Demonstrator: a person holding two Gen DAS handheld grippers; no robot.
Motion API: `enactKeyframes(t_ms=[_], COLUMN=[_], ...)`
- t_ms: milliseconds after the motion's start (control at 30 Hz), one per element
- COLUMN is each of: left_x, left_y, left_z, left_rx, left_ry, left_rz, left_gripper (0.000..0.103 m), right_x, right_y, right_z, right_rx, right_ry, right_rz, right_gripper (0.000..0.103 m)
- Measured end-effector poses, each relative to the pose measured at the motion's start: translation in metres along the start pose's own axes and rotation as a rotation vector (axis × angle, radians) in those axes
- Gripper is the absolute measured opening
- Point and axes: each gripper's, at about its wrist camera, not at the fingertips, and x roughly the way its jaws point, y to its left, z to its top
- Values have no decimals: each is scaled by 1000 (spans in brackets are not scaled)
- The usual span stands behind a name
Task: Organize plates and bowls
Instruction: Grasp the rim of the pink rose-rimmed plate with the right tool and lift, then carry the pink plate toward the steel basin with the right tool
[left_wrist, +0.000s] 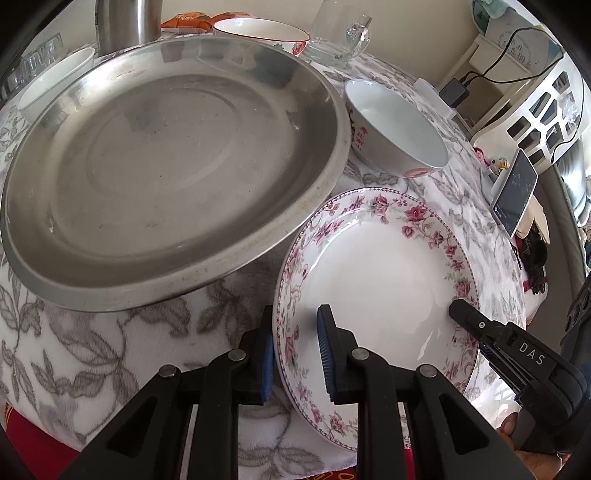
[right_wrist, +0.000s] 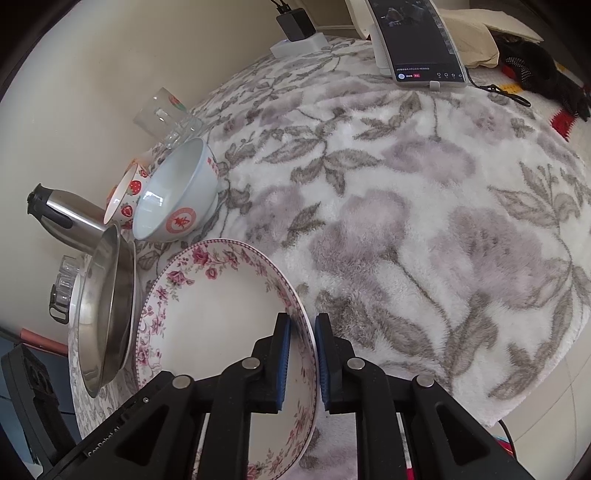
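Note:
A white plate with a pink flower rim (left_wrist: 373, 273) lies at the near right of the table, also in the right wrist view (right_wrist: 218, 314). My left gripper (left_wrist: 295, 354) straddles its near left rim with a gap around it. My right gripper (right_wrist: 303, 358) has one finger either side of the far right rim, close to it; it also shows in the left wrist view (left_wrist: 480, 332). A large steel dish (left_wrist: 166, 166) sits left of the plate. A white bowl with red marks (left_wrist: 395, 129) stands behind the plate. A strawberry bowl (left_wrist: 262, 33) stands further back.
A steel kettle (left_wrist: 129, 22), a glass cup (left_wrist: 340, 33) and another white bowl (left_wrist: 55, 81) stand at the back. A phone on a stand (left_wrist: 515, 192) is at the right edge. The table has a fluffy flowered cloth (right_wrist: 406, 221).

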Motion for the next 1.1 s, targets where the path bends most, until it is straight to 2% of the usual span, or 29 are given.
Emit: enactKeyframes(t_ms=[400, 700, 1100], left_x=[1, -7, -15], left_y=[-7, -18, -25], left_z=[1, 4, 7], left_rx=[30, 91, 123], left_ry=[-6, -61, -95], left_rz=[21, 52, 55], left_gripper=[22, 22, 22], right_x=[2, -3, -15], right_y=[5, 7, 6], right_z=[0, 1, 1], right_rx=[-26, -35, -29], right_ry=[1, -24, -68], right_rz=[-21, -13, 15], right_gripper=[17, 17, 17])
